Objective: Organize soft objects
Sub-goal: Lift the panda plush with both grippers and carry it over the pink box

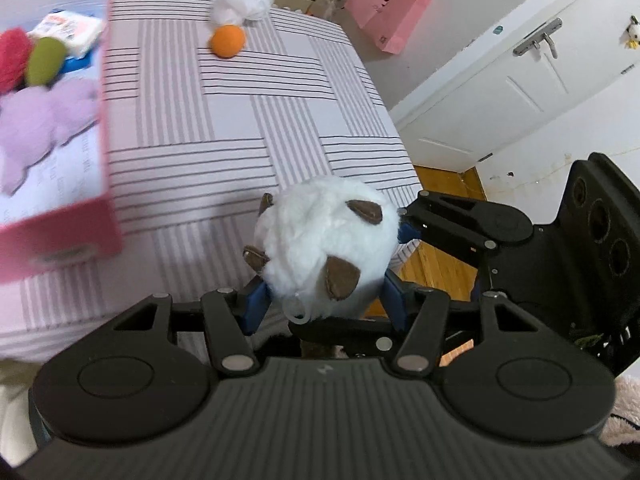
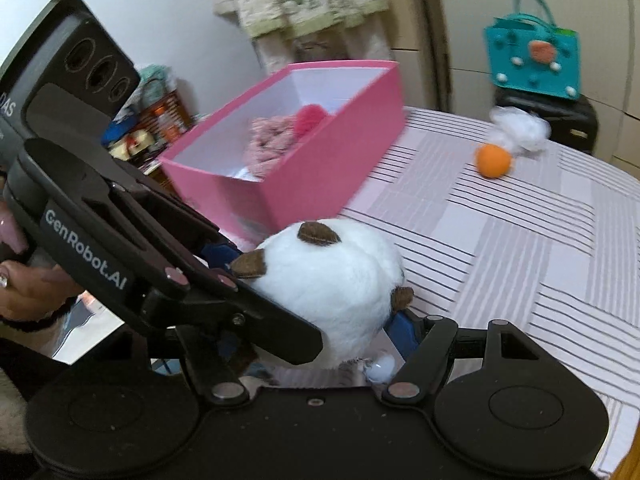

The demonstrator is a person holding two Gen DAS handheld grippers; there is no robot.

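Note:
A white plush toy (image 1: 324, 240) with brown patches hangs above the near edge of the striped bed (image 1: 240, 120). My left gripper (image 1: 323, 296) is shut on its lower part, a blue pad pressed in on each side. In the right wrist view my right gripper (image 2: 320, 320) is shut on the same plush toy (image 2: 336, 280) from below, and one of its fingers (image 1: 408, 232) touches the toy's right side. An open pink box (image 1: 60, 236) (image 2: 320, 168) holding purple, red and green soft things stands at the left. An orange ball (image 1: 227, 41) (image 2: 493, 161) and a white mesh puff (image 1: 240, 4) (image 2: 520, 128) lie at the bed's far end.
A pink paper bag (image 1: 386, 8) stands by a white door (image 1: 520, 80) past the bed. Wooden floor (image 1: 440, 184) shows at the bed's right edge. A teal bag (image 2: 534, 60) sits on a black case behind the bed. A person's hand (image 2: 32, 288) grips the left gripper's handle.

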